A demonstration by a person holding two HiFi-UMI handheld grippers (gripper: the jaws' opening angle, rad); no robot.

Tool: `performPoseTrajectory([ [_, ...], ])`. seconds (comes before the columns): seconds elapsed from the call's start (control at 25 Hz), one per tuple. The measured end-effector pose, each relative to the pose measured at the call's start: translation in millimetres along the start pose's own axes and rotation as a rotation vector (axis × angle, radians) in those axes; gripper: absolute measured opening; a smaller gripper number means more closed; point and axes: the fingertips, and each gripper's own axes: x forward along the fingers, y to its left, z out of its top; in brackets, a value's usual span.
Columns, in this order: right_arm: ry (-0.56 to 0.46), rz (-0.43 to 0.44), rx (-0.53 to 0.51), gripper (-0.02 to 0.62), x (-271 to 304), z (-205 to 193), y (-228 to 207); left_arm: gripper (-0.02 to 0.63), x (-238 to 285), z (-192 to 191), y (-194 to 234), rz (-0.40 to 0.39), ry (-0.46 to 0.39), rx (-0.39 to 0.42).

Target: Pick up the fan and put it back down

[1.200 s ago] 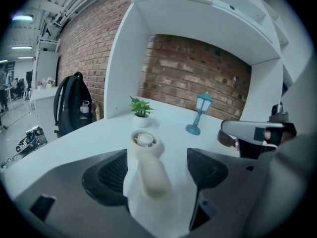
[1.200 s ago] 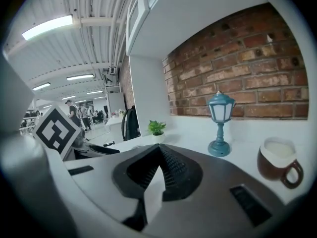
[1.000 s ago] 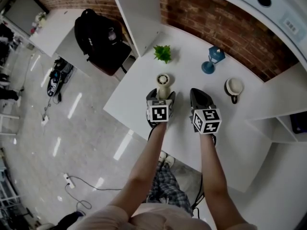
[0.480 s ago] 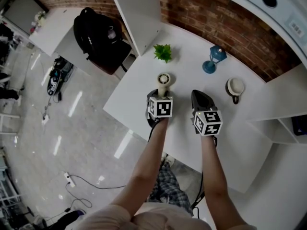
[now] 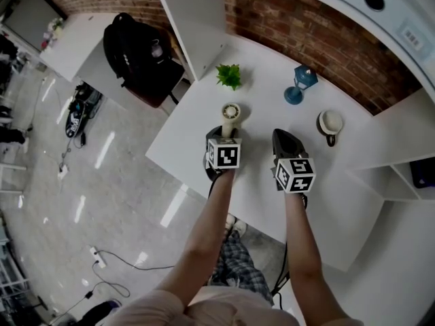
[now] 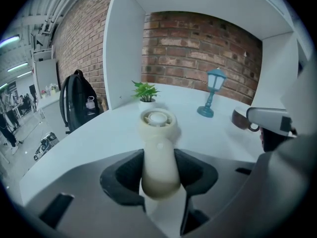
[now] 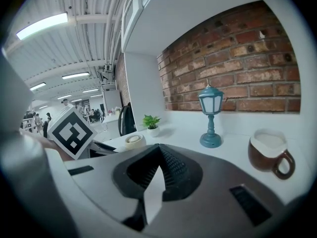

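The cream hand fan (image 5: pixel 231 111) stands upright on the white table (image 5: pixel 262 100), its round head on top. My left gripper (image 5: pixel 230 134) is at its handle. In the left gripper view the fan (image 6: pixel 157 148) sits between the dark pads (image 6: pixel 126 175), which press on both sides of the handle; the jaws have just been closing on it. My right gripper (image 5: pixel 284 140) hovers just right of it, apart from the fan. In the right gripper view its jaws (image 7: pixel 159 155) meet at the tip with nothing between them, and the fan's head (image 7: pixel 133 141) shows to the left.
A small green plant (image 5: pixel 230 75) stands behind the fan, a blue lantern lamp (image 5: pixel 299 85) to the back right, and a brown mug (image 5: pixel 331 124) right of the right gripper. A white partition (image 5: pixel 197 19) and brick wall bound the back; a black backpack (image 5: pixel 136 49) sits left, off the table.
The left gripper's jaws have closed in around the fan's handle, and its marker cube has tilted slightly. The right gripper has stayed where it was.
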Motion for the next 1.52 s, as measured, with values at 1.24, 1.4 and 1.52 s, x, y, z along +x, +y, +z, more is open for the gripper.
performPoseTrajectory([
  [1.24, -0.503, -0.218, -0.055, 0.017, -236.2, 154.2, 49.2, 0.206, -306.4, 128.0, -18.2, -0.174, -0.756, 0.120],
  [1.4, -0.495, -0.215, -0.052, 0.015, -231.1, 152.9, 48.8, 0.206, -302.7, 129.5, -17.1, -0.177, -0.749, 0.122],
  [1.52, -0.475, -0.204, -0.049, 0.015, -214.1, 153.1, 45.3, 0.206, -287.1, 134.9, -18.6, -0.182, -0.728, 0.130],
])
